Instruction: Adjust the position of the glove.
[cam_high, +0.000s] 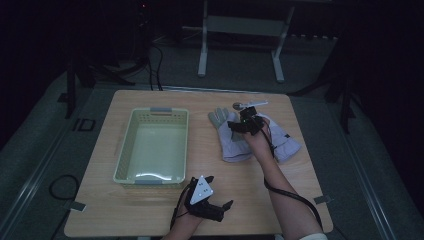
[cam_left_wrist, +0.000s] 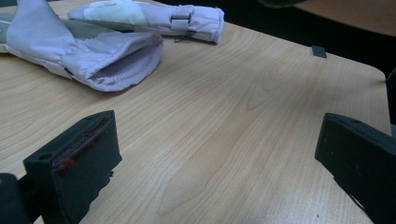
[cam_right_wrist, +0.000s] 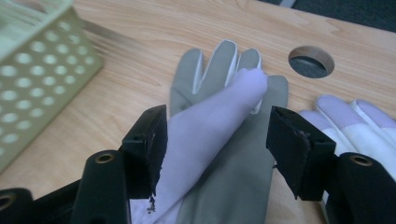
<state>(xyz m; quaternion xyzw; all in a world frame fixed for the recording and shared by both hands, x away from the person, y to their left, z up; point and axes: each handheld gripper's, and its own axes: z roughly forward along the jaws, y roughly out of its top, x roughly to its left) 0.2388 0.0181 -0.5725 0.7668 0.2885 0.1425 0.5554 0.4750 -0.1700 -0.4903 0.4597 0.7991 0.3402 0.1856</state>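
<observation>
Nearest, the left gripper (cam_high: 207, 200) rests at the bench's (cam_high: 280, 200) near edge, fingers wide apart and empty. Farther right, the right gripper (cam_high: 245, 124) hovers over the left glove (cam_right_wrist: 219, 140), fingers open either side of its raised thumb, not yet closed. Its long axis runs near to far; a second glove (cam_high: 287, 142) lies just right. At left, the green basket (cam_high: 125, 150) looks empty.

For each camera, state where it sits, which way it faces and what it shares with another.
High view: above the near edge, facing forward and down on table, basket, both forearms.
Left gripper view: on left hand-held gripper, facing glove cuff.
Right gripper view: on right hand-held gripper, over gloves.
Shared: all three show the gloves.
</observation>
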